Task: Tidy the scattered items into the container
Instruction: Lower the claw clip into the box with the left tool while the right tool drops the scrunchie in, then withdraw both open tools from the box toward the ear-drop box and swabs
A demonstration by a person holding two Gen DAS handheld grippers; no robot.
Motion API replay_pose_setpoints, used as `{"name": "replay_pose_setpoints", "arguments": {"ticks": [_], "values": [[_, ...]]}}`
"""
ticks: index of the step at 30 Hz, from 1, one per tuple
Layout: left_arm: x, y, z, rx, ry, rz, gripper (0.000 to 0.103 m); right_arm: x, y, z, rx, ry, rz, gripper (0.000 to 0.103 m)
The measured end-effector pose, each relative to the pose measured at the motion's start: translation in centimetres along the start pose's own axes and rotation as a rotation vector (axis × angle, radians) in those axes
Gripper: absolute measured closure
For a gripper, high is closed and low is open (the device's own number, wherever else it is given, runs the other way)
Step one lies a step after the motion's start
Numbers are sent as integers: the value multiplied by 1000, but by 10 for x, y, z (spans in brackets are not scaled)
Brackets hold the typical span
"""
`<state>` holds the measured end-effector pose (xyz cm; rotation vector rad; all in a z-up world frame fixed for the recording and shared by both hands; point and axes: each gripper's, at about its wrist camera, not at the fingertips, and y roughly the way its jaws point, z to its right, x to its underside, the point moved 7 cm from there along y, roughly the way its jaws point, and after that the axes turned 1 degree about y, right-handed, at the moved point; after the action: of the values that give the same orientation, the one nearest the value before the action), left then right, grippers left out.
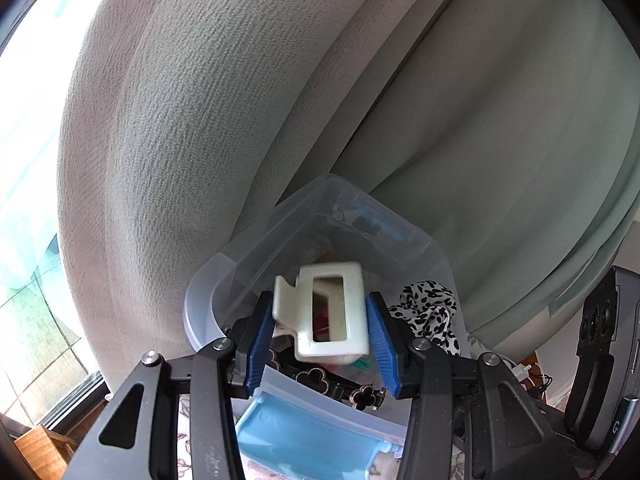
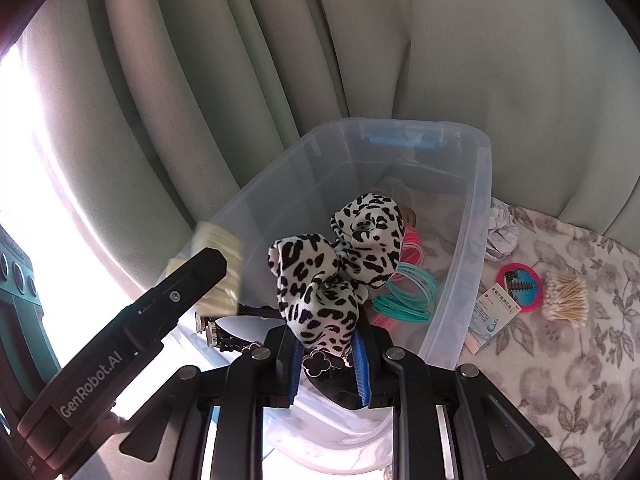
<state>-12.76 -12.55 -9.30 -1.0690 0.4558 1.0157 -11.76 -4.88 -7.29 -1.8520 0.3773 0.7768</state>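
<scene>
A: Where's the white hair clip [image 1: 330, 314]?
B: Clamped between the blue pads of the left gripper [image 1: 322, 334], low centre of the left view, above the clear plastic box [image 1: 256, 240].
A: And the right gripper [image 2: 327, 364]?
B: Bottom centre of its view, jaws pinched on the spotted scrunchie [image 2: 340, 256], over the box's near end. Cotton swabs [image 2: 566, 296] lie on the floral cloth [image 2: 560, 380], right.

White claw clip [image 1: 326, 314] motion-blurred, container [image 1: 256, 248] near wall hidden behind left gripper [image 1: 322, 344], small carton's [image 2: 490, 316] print too small to read, scrunchie's [image 2: 340, 268] lower end hidden between right gripper's [image 2: 328, 364] fingers
</scene>
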Motion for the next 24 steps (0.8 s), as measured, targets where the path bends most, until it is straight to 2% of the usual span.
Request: {"name": "replay_pose_setpoints", "arguments": {"ticks": [3,5,8,9,11,13,18,24], "values": [[3,2,1,9,-5,-2,56,-1,-1,-2,5,-5,-3,76],[2,4,-2,17,-11,-5,56,-1,-2,-3,5,-10,-3,70],[-3,6,-12,19,-12,-8,56,-1,-5,-7,15,-24,5,50],[-5,-1,-12,19,-11,-9,55,-2,-5,-8,19,-25,7,49],[-15,-25,-14,22,-12,-11,55,-2,-6,-7,28,-23,10,48],[-15,-25,-14,30,-15,-13,54,-2,-8,-4,33,-15,10,48],[-14,-23,-8,41,3,-24,42,1,-11,-3,34,-9,2,48],[-11,-29,-9,43,-8,-34,37,6,-20,-4,36,-3,9,48]]}}
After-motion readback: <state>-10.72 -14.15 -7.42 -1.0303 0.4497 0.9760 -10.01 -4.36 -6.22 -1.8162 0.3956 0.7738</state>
